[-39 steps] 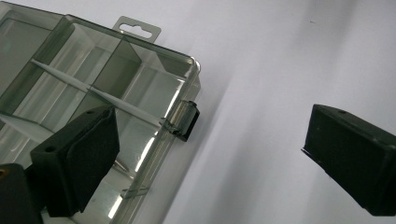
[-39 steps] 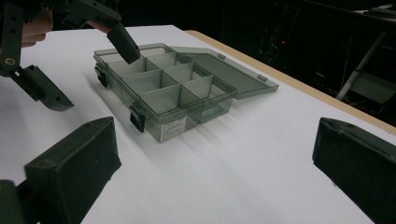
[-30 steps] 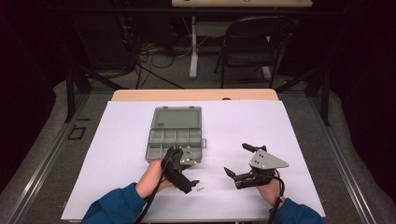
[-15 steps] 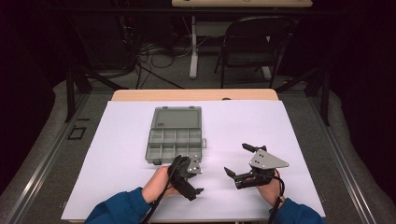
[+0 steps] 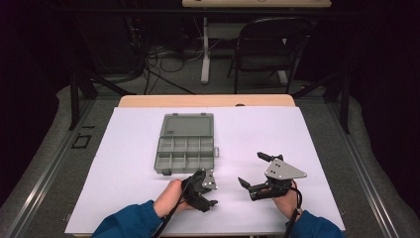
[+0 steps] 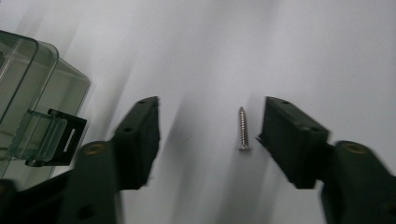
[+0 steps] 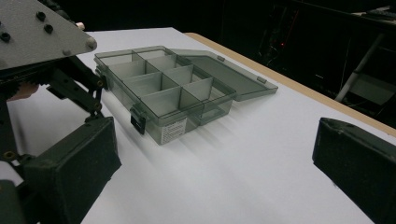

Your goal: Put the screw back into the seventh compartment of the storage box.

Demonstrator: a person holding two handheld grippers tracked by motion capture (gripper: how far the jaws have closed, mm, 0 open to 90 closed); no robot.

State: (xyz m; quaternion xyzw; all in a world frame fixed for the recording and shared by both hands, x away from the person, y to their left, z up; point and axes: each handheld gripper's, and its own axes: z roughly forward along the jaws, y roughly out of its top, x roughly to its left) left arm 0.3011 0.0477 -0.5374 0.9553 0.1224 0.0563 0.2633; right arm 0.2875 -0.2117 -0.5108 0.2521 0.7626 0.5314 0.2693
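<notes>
A small screw (image 6: 242,129) lies flat on the white sheet (image 5: 317,134) just off the near right corner of the open box (image 5: 187,144), between the jaws of the left gripper (image 5: 207,194) and closer to the one on the right of the left gripper view — neither pad touches it. The jaws have just been closing and now stand about half apart, the screw loose between them. The left hand (image 5: 171,197) holds that gripper low over the sheet just in front of the box, tipped down, the blue sleeve (image 5: 126,223) trailing toward the table's near edge. The right gripper (image 5: 253,171) rests farther to the right of the box, well apart from it, its jaws spread wide with nothing in them — the right hand (image 5: 284,201) keeps it level, aimed across at the box and its open lid (image 7: 224,70).
</notes>
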